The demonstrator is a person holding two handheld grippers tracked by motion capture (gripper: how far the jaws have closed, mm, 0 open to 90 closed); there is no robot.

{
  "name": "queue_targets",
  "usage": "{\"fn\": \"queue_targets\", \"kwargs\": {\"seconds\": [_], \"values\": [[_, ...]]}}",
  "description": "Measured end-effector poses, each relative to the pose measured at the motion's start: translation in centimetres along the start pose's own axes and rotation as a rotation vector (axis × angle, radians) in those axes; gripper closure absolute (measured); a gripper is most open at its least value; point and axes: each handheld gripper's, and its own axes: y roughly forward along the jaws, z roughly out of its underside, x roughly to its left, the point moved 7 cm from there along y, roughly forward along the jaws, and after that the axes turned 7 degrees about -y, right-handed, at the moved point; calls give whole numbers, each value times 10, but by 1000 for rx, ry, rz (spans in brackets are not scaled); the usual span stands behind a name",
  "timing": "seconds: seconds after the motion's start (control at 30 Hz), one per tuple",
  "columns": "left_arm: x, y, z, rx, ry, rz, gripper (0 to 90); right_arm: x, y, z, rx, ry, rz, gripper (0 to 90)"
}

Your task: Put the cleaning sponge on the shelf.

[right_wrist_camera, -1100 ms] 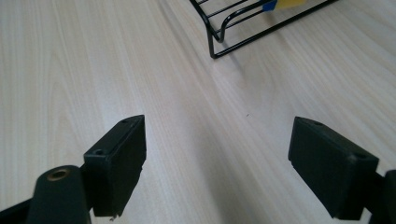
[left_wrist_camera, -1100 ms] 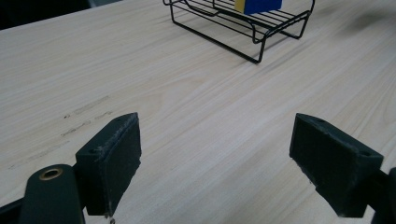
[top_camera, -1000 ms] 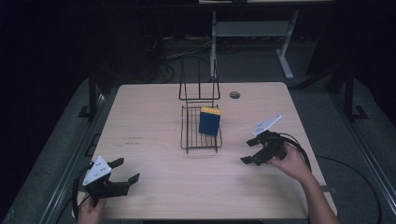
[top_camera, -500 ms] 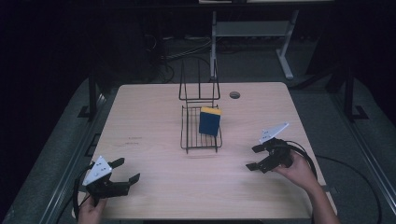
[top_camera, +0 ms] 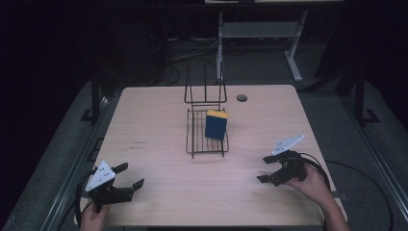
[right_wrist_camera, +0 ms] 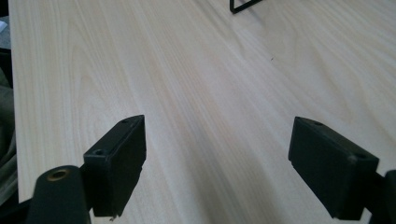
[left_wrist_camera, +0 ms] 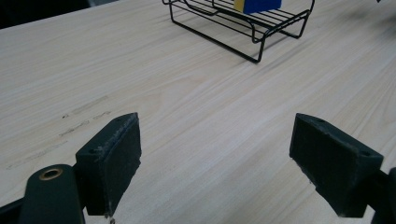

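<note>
- Left tool [top_camera: 129, 176] at near-left corner of worktop [top_camera: 159, 125], jaws spread wide, nothing between them; pads [left_wrist_camera: 112, 161] over bare wood in left gripper view.
- Right tool [top_camera: 267, 168] near right edge of worktop, jaws likewise wide apart, holding nothing; pads [right_wrist_camera: 119, 161] above bare wood grain.
- Blue-and-yellow sponge [top_camera: 216, 125] standing upright, slightly tilted, in black wire rack [top_camera: 198, 139] at centre of worktop, toward rack's right side.
- Both tools well apart from rack and sponge.
- Small round dark hole [top_camera: 242, 97] in worktop beyond rack, far right.
</note>
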Motion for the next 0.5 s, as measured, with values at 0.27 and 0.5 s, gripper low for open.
{"fn": "queue_targets", "kwargs": {"seconds": [0.27, 0.5], "values": [[0, 0, 0, 0, 1, 0, 162, 6, -3, 12, -10, 14, 10, 186], [0, 1, 0, 1, 4, 0, 162, 20, -7, 26, -52, 44, 58, 184]]}}
